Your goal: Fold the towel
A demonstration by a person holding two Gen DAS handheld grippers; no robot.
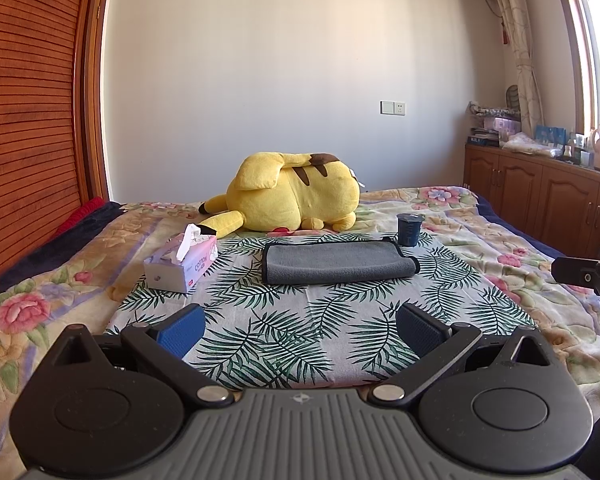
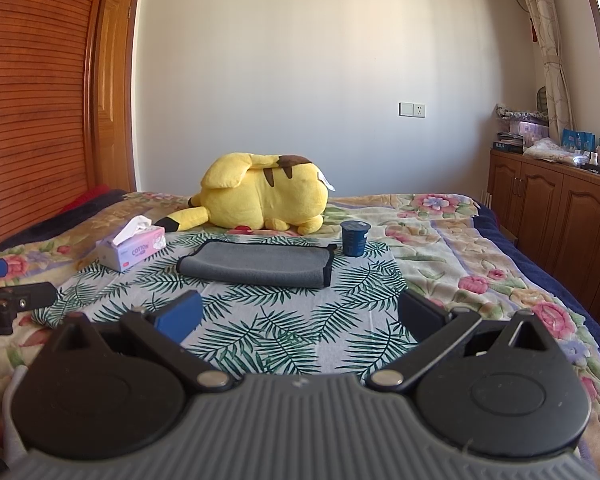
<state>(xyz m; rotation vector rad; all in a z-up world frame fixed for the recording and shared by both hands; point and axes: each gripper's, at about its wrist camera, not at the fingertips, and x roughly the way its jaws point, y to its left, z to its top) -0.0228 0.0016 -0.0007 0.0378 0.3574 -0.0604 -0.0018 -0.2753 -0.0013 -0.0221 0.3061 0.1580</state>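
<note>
A grey towel (image 1: 336, 262) with a dark edge lies folded flat on a palm-leaf cloth (image 1: 300, 320) on the bed; it also shows in the right wrist view (image 2: 256, 266). My left gripper (image 1: 300, 326) is open and empty, held above the cloth short of the towel. My right gripper (image 2: 300, 316) is open and empty, also short of the towel and to the right of the left one. Part of the right gripper shows at the right edge of the left wrist view (image 1: 588, 276).
A tissue box (image 1: 182, 266) stands left of the towel. A dark blue cup (image 1: 409, 230) stands at the towel's far right corner. A yellow plush toy (image 1: 292, 196) lies behind. A wooden wardrobe (image 1: 28, 120) is left, cabinets (image 1: 540, 200) right.
</note>
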